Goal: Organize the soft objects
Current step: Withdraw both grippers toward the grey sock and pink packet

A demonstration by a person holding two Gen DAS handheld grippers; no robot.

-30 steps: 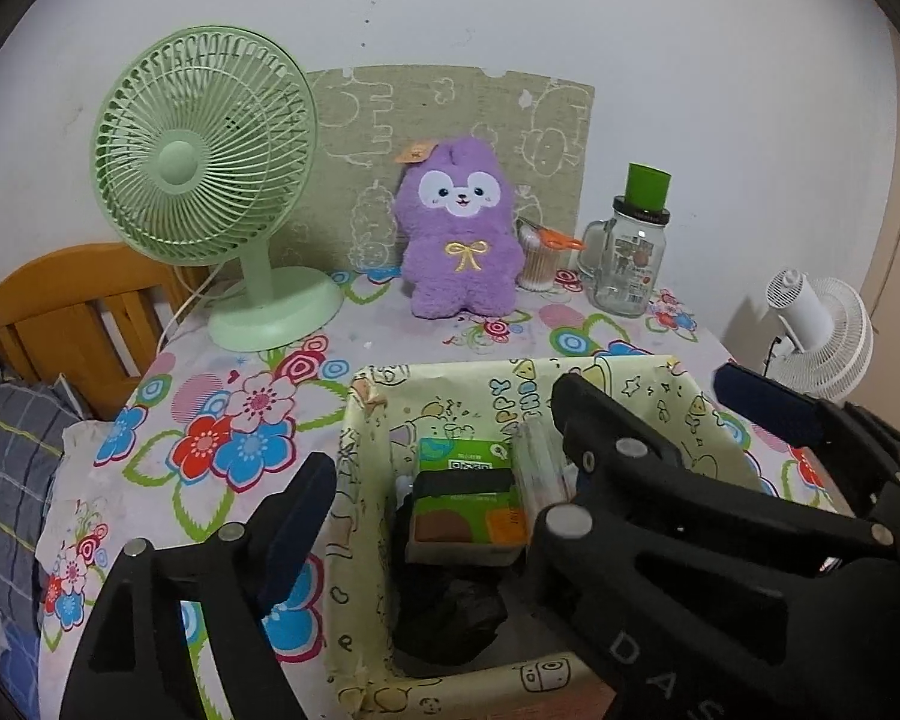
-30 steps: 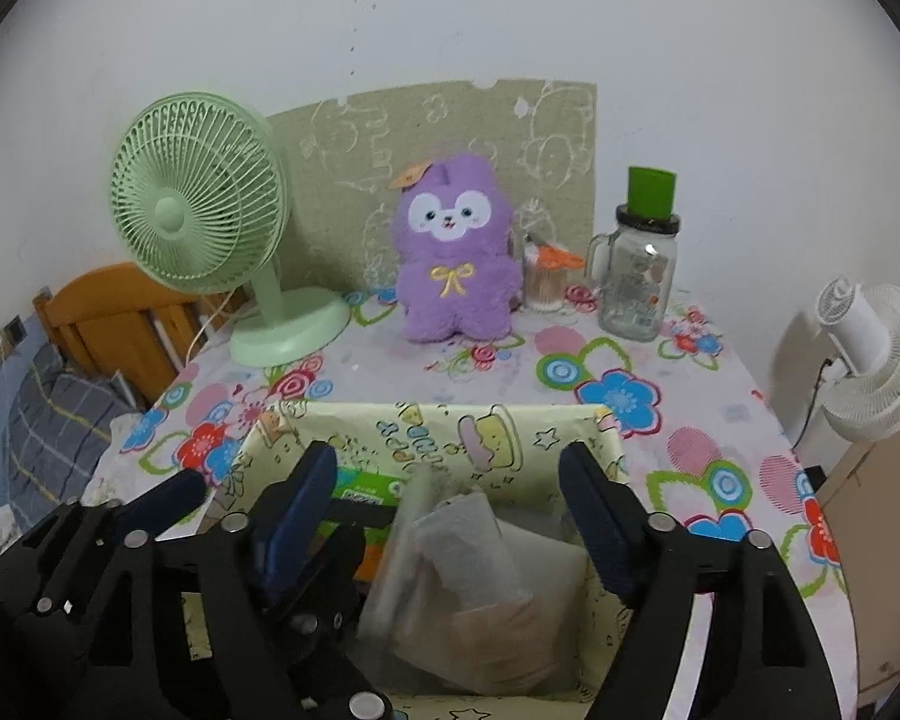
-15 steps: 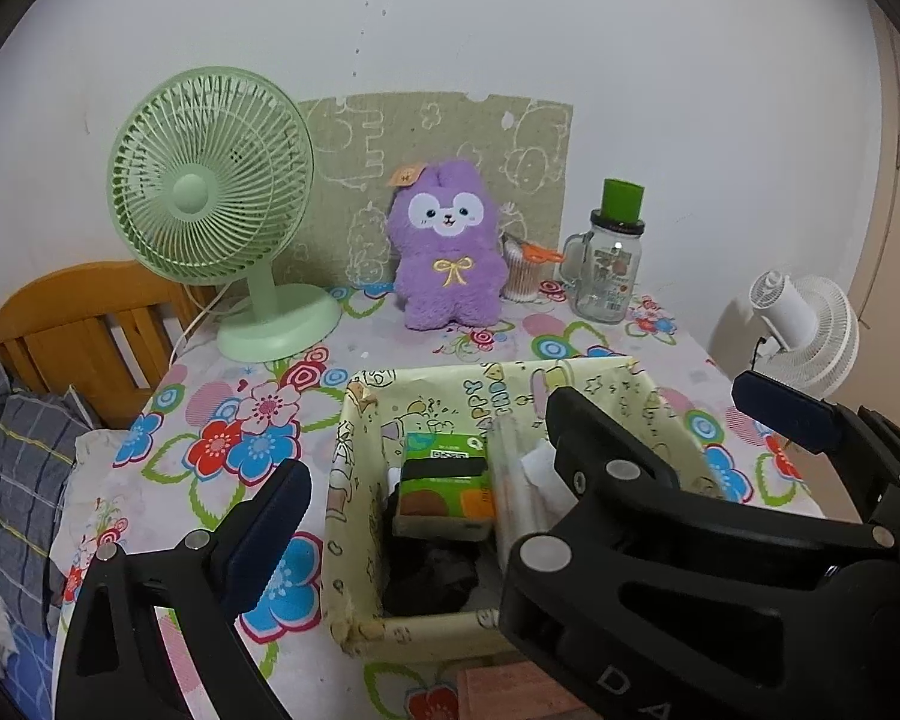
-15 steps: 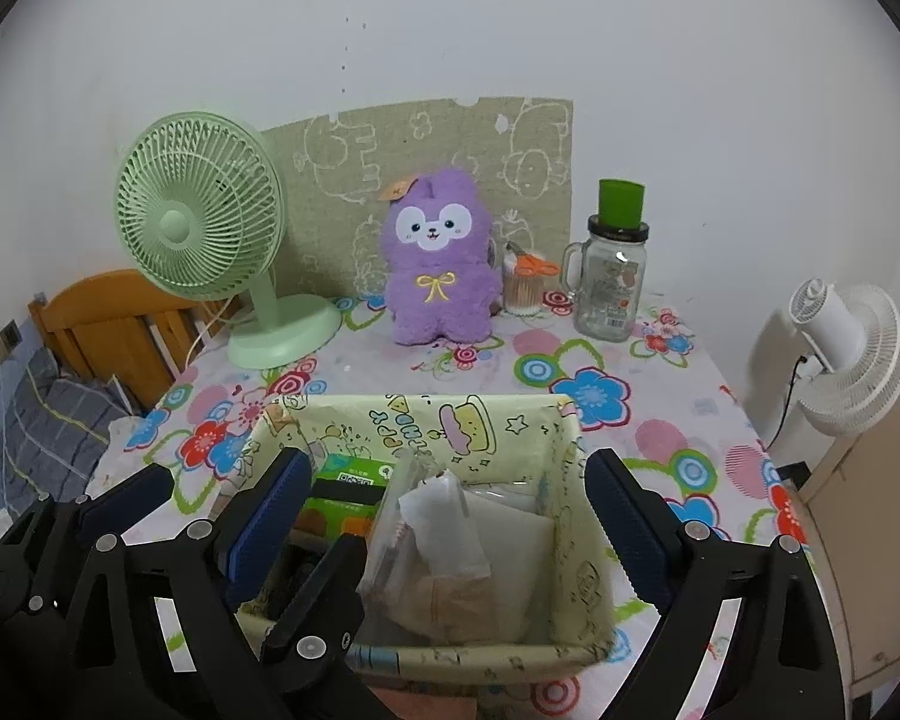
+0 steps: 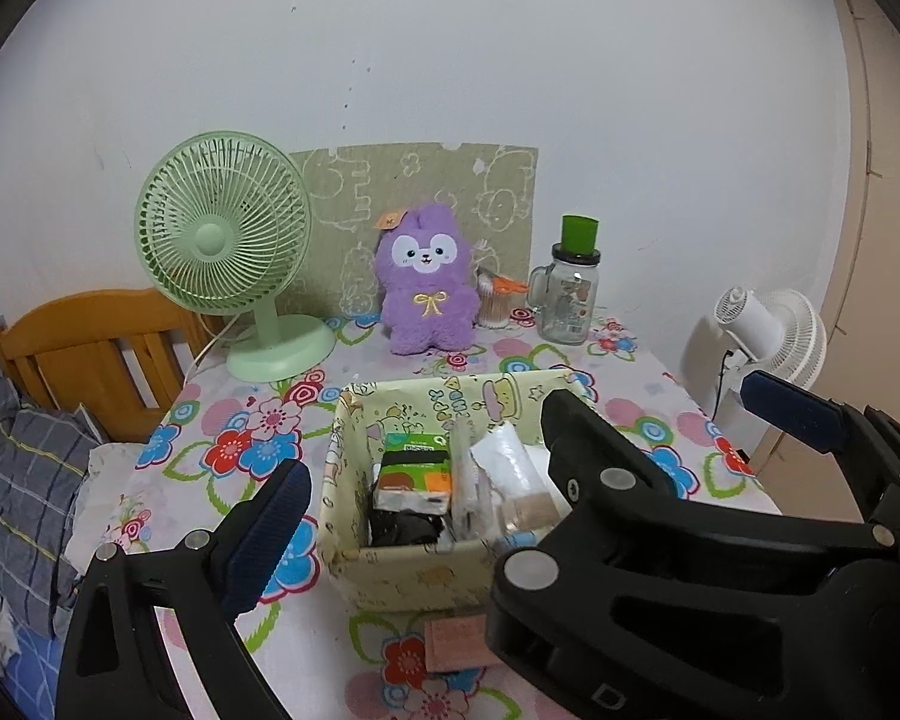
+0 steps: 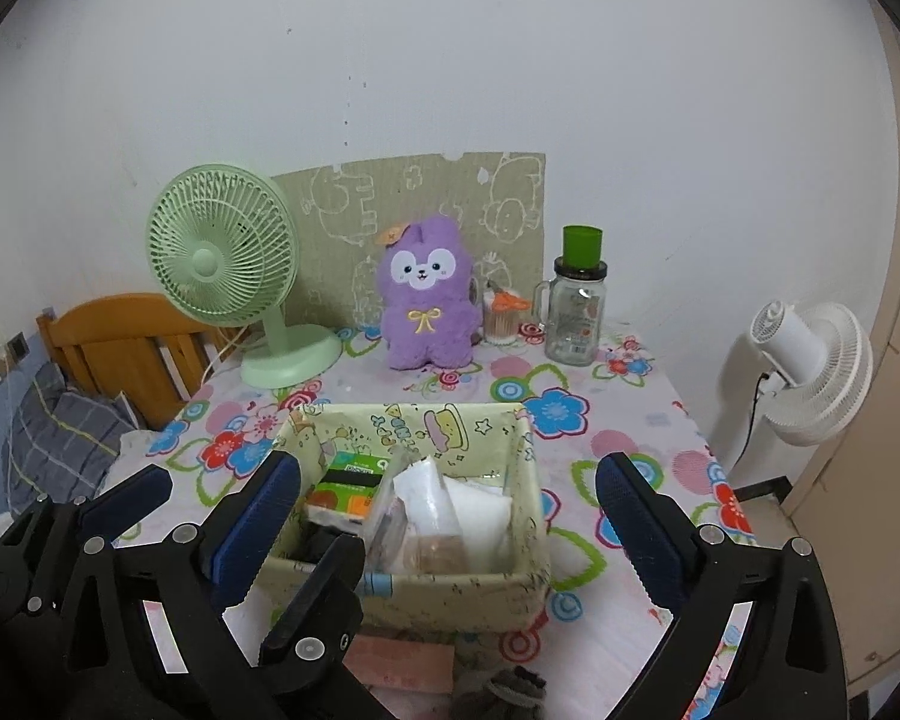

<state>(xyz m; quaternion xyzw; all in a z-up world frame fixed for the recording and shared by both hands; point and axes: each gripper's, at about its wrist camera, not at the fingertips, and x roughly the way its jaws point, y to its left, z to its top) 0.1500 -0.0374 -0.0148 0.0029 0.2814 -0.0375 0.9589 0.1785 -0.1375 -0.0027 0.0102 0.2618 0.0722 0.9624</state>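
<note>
While you back both tools away from the basket [image 5: 450, 387], keep them rising until the fingers are clear of its soft rim, so nothing catches the wall and drags it.

On your left, the left gripper [image 5: 468, 492] stands wide apart and holds nothing. Leave it that way and steer it wide of the green fan [image 5: 222, 240].

In the middle, the soft goods lie inside the basket: a green-and-orange tissue pack [image 5: 417, 468] on something dark, with clear plastic packets [image 5: 504, 462] beside it. They look settled, so I would not go back in to tidy them.

On your right, the right gripper [image 6: 447, 492] is spreading its jaws. The basket shows between them in its own view, but the pads press on nothing.

A grey fabric lump [image 6: 498, 690] lies at the near table edge, by a pink block [image 6: 402, 663]. It seems the likeliest next pick. The purple plush [image 5: 426, 282] sits upright at the wall.

A second ago both cameras hung low over the basket and the right fingers flanked the clear packets inside it. Now both have drawn back and up and the jaws are wider. The basket's whole front wall and the pink block have come into sight.
</note>
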